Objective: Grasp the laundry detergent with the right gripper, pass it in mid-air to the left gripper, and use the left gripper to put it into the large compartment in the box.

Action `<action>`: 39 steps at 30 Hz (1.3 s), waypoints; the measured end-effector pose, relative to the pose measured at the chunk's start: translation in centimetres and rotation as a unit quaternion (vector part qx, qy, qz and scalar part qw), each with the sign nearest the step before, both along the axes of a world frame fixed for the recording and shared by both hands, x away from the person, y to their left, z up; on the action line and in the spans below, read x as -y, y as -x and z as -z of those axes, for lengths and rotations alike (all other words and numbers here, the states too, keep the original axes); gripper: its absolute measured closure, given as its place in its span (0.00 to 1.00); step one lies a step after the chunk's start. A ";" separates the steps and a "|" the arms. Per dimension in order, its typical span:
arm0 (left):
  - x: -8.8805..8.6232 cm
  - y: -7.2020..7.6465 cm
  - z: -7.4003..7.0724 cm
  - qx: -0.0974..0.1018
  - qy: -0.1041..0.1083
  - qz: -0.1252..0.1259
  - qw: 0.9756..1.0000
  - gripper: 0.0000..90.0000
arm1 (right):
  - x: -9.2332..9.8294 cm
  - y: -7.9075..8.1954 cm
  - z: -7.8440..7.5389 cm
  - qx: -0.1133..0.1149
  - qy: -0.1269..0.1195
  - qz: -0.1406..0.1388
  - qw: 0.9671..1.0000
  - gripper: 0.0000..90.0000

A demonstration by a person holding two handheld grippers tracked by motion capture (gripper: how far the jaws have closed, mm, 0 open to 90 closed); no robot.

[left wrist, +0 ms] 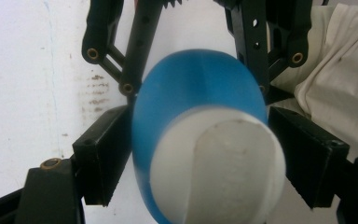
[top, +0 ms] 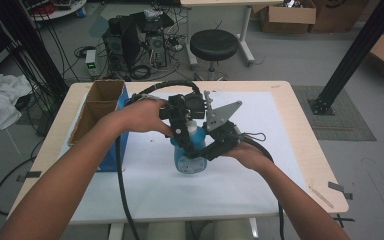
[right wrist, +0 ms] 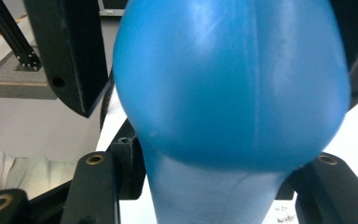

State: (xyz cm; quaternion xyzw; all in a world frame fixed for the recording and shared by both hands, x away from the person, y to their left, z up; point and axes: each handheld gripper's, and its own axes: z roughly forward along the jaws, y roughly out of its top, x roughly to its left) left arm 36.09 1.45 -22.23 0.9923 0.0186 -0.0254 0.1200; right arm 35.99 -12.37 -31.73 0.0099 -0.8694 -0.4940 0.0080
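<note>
My left gripper (left wrist: 200, 154) clamps the white cap (left wrist: 219, 168) of the upright blue bottle (top: 190, 155). My right gripper (right wrist: 205, 186) grips its body directly below, so the bottle's long axis runs between them.

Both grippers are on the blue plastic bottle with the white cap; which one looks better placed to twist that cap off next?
Left, probably. The left gripper has its jaws on either side of the white cap, at the bottle's top. The right gripper clamps the blue plastic bottle lower on its body, steadying it.

bottle (right wrist: 228, 84): glossy smooth blue plastic | tongs (left wrist: 209, 154): matt black plastic
</note>
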 end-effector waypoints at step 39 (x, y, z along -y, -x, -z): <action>-0.1 -0.1 0.2 0.011 0.002 0.005 1.000 0.38 | 0.0 -0.1 -0.1 0.003 0.000 0.000 1.000 0.49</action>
